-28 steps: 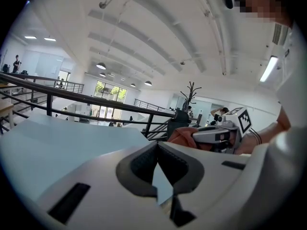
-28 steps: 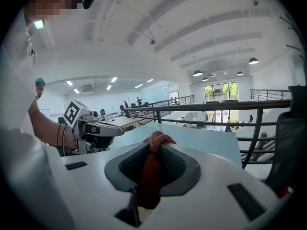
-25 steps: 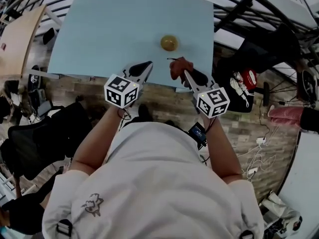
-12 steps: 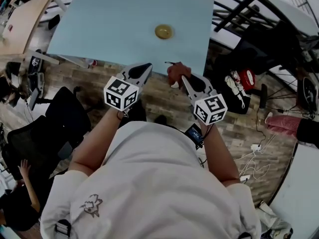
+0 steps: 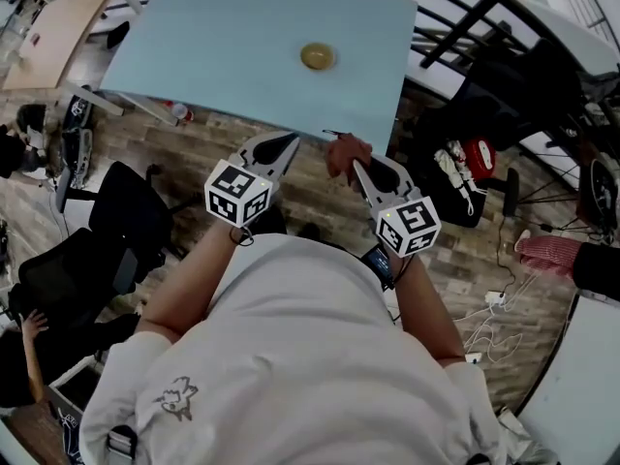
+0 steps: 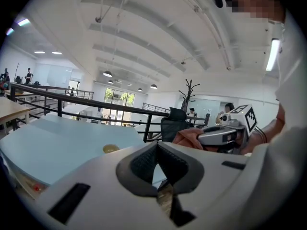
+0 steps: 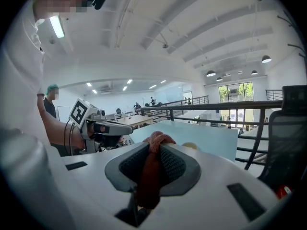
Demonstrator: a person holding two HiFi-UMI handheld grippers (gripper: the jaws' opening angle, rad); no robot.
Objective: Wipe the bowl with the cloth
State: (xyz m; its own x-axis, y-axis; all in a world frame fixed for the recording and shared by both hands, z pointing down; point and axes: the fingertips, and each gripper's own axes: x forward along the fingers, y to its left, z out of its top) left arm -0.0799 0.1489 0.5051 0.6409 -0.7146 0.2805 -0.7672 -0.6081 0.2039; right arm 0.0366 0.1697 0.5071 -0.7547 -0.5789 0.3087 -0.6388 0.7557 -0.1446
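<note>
Since a second ago we have drawn both grippers back from the table edge: their tips were over the blue top then and now hang over the wooden floor (image 5: 184,148), with the bowl (image 5: 317,56) farther from them. The bowl is small and yellowish. It sits upright on the light blue table (image 5: 213,46), toward its right side, alone and well apart from both grippers. The cloth (image 7: 152,169) is reddish-brown and not at the bowl. We hold it clamped in the right gripper (image 5: 358,163), whose jaws are clenched on it, with a bunched knot poking out past the tips and the rest running down between the pads. The left gripper (image 6: 157,146) is beside it at about the same height, its jaws pressed together with nothing between them. A black railing (image 6: 72,98) runs behind the table, and a black chair (image 5: 131,226) stands on the floor to our left.
</note>
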